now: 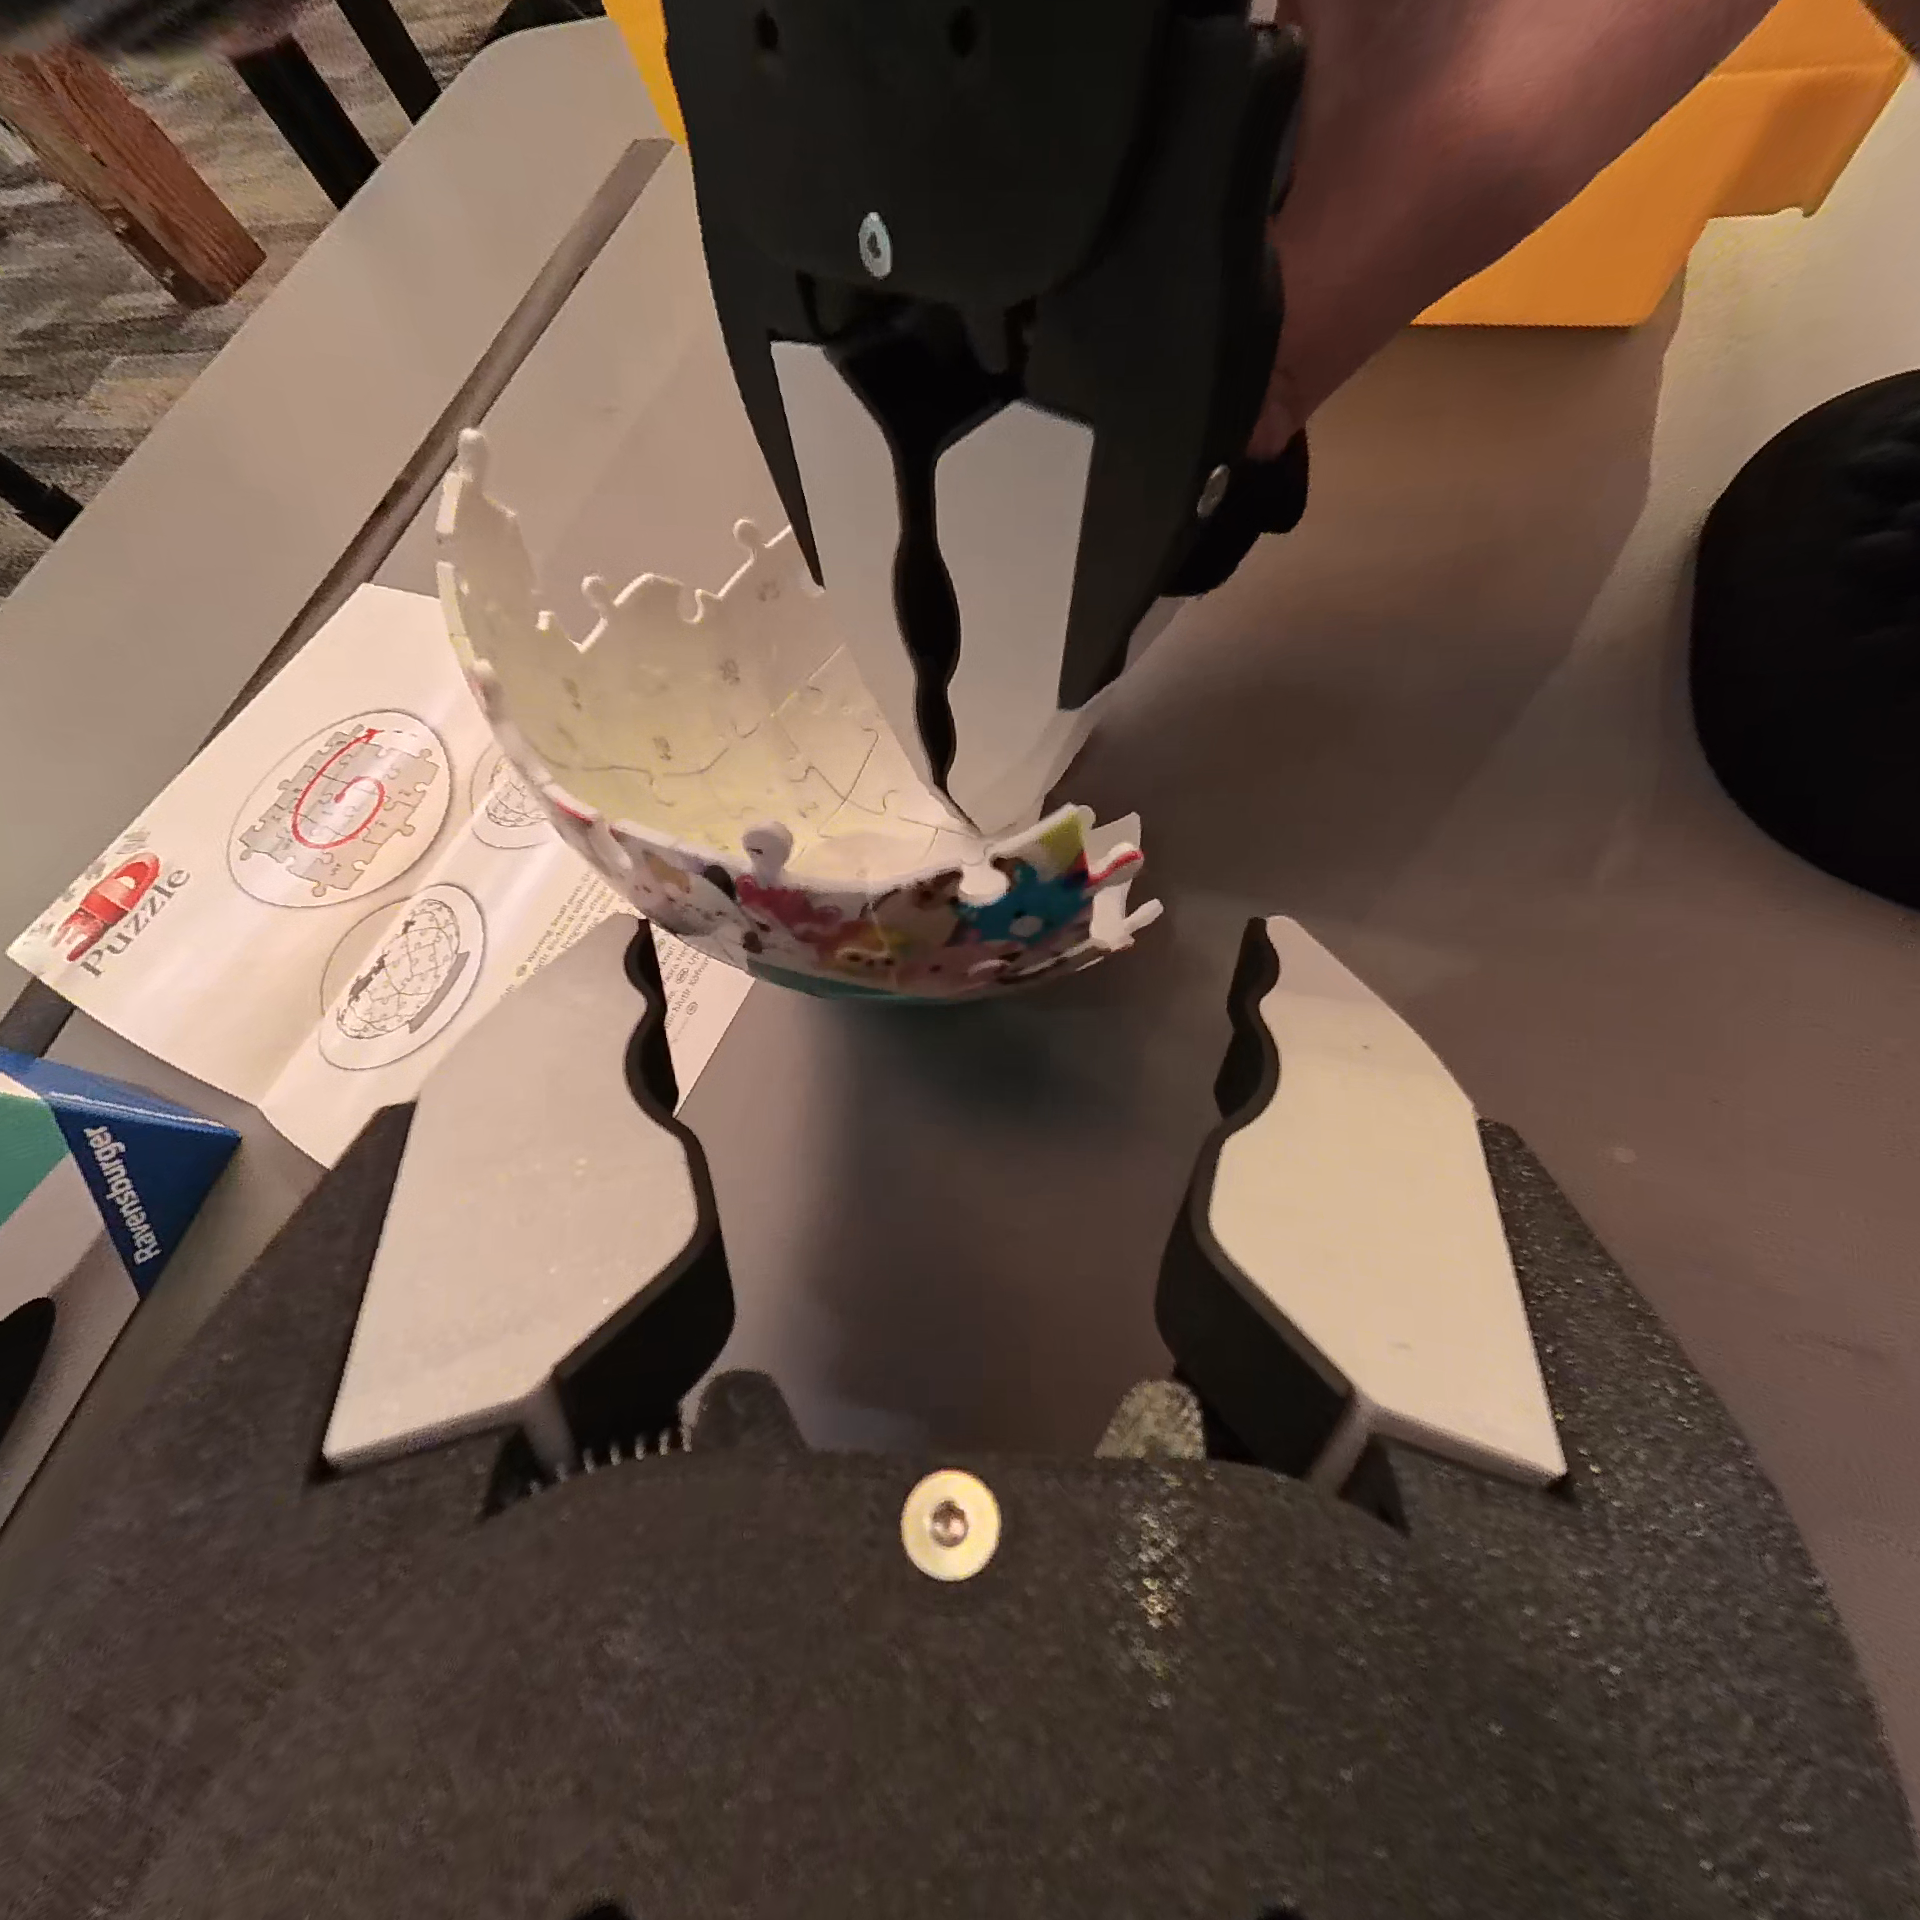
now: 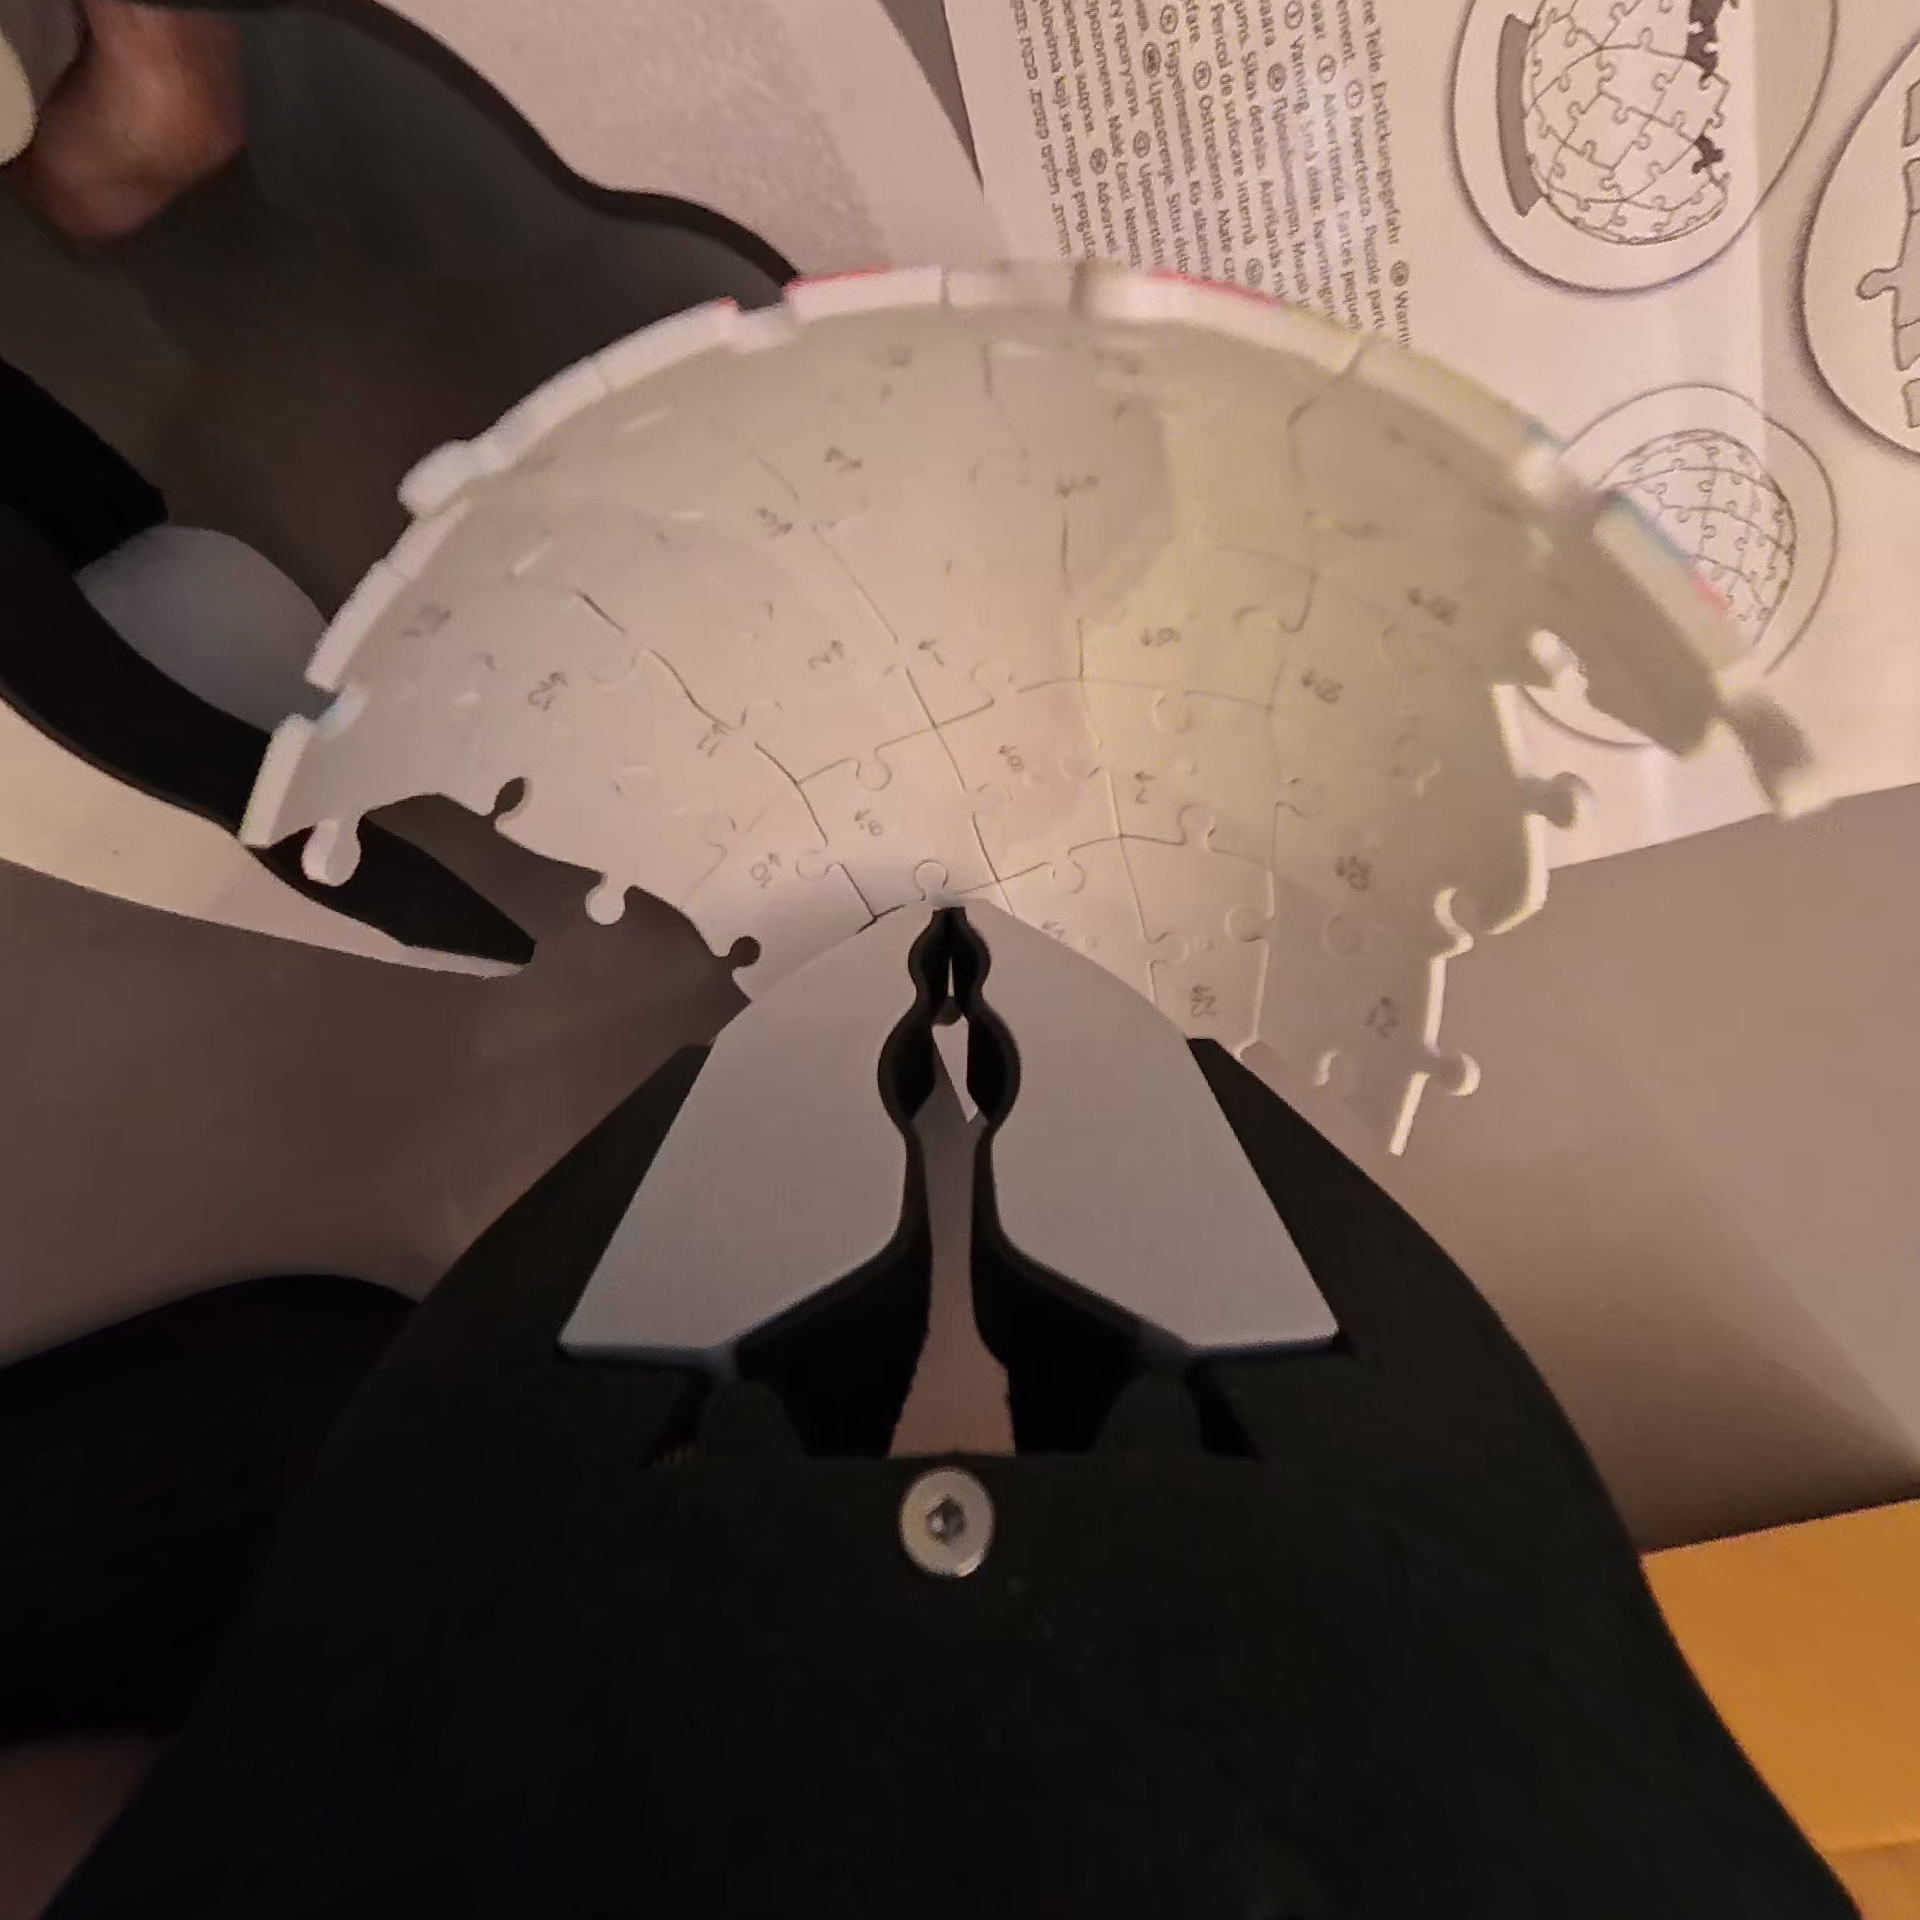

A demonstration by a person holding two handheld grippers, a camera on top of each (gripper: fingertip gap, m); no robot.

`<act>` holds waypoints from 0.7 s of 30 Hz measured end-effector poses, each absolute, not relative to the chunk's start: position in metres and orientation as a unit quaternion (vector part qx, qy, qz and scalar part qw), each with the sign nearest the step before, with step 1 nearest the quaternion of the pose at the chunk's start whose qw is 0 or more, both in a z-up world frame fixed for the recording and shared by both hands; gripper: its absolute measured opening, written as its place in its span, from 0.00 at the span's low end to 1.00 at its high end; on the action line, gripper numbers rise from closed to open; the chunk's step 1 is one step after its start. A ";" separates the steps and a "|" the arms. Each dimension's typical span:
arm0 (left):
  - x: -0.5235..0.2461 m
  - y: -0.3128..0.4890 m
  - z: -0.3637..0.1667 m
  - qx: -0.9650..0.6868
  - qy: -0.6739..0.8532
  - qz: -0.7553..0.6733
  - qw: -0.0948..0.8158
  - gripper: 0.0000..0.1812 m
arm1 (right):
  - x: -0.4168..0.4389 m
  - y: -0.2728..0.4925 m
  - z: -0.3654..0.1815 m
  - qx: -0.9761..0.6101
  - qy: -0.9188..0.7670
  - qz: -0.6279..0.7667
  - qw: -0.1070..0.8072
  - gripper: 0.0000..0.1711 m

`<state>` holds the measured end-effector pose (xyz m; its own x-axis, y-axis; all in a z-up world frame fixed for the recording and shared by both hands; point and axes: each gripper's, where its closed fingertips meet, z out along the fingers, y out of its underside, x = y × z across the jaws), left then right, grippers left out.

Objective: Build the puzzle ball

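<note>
The partly built puzzle ball [image 1: 707, 707] is a bowl-shaped shell, white and numbered inside, with colourful cartoon print outside. My right gripper [image 1: 951, 790] comes down from above and is shut on the shell's jagged rim. In the right wrist view it [image 2: 951, 925] pinches the near edge of the shell [image 2: 935, 623]. My left gripper [image 1: 951, 997] is open and empty, its jaws spread wide just in front of the shell and below it. One of its fingers [image 2: 436, 894] shows behind the shell in the right wrist view.
A printed instruction sheet [image 1: 343, 831] lies on the grey table left of the shell and also shows in the right wrist view [image 2: 1455, 208]. A blue puzzle box [image 1: 125, 1174] sits at the left edge. A yellow box [image 1: 1662, 208] and a black object [image 1: 1829, 644] are at the right. One gripper's finger ends stand about 5 cm off the other's.
</note>
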<state>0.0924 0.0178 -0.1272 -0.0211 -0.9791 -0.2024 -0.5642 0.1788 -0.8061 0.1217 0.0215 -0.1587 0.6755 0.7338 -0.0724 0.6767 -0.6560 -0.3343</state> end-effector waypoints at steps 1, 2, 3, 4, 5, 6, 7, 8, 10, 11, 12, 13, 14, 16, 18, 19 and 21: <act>0.092 0.018 -0.127 -0.582 0.662 -0.268 0.388 0.57 | 0.122 0.022 -0.159 -0.905 -0.388 0.105 0.142 0.01; 0.092 0.018 -0.127 -0.583 0.662 -0.268 0.388 0.57 | 0.122 0.022 -0.159 -0.905 -0.385 0.109 0.144 0.01; 0.092 0.018 -0.127 -0.583 0.661 -0.268 0.388 0.57 | 0.121 0.022 -0.159 -0.905 -0.382 0.116 0.145 0.01; 0.092 0.018 -0.127 -0.584 0.661 -0.268 0.388 0.57 | 0.121 0.022 -0.158 -0.905 -0.379 0.123 0.148 0.01; 0.093 0.018 -0.127 -0.584 0.660 -0.268 0.388 0.57 | 0.121 0.022 -0.158 -0.906 -0.375 0.130 0.150 0.01; 0.093 0.018 -0.127 -0.585 0.660 -0.268 0.388 0.57 | 0.121 0.021 -0.158 -0.906 -0.370 0.137 0.150 0.01; 0.093 0.019 -0.128 -0.585 0.660 -0.267 0.388 0.57 | 0.121 0.021 -0.158 -0.907 -0.367 0.141 0.151 0.01; 0.093 0.019 -0.128 -0.585 0.660 -0.267 0.388 0.57 | 0.120 0.021 -0.158 -0.907 -0.366 0.143 0.151 0.01; 0.093 0.019 -0.128 -0.586 0.660 -0.266 0.388 0.57 | 0.120 0.022 -0.158 -0.906 -0.366 0.145 0.153 0.01; 0.093 0.019 -0.128 -0.586 0.660 -0.267 0.388 0.57 | 0.119 0.022 -0.158 -0.905 -0.366 0.148 0.155 0.01; 0.093 0.019 -0.127 -0.585 0.659 -0.268 0.388 0.57 | 0.119 0.022 -0.158 -0.905 -0.368 0.148 0.155 0.01; 0.093 0.018 -0.127 -0.585 0.659 -0.269 0.388 0.57 | 0.119 0.022 -0.158 -0.904 -0.369 0.147 0.156 0.01; 0.093 0.018 -0.127 -0.585 0.659 -0.270 0.388 0.57 | 0.118 0.022 -0.158 -0.904 -0.369 0.149 0.156 0.01; 0.094 0.017 -0.126 -0.583 0.659 -0.272 0.389 0.57 | 0.117 0.021 -0.158 -0.903 -0.374 0.146 0.155 0.01; 0.093 0.018 -0.126 -0.583 0.660 -0.270 0.389 0.57 | 0.118 0.021 -0.159 -0.903 -0.377 0.137 0.152 0.01; 0.093 0.018 -0.127 -0.583 0.660 -0.271 0.389 0.57 | 0.118 0.021 -0.159 -0.904 -0.379 0.131 0.150 0.01; 0.094 0.018 -0.127 -0.584 0.659 -0.273 0.389 0.57 | 0.118 0.021 -0.159 -0.908 -0.372 0.127 0.142 0.01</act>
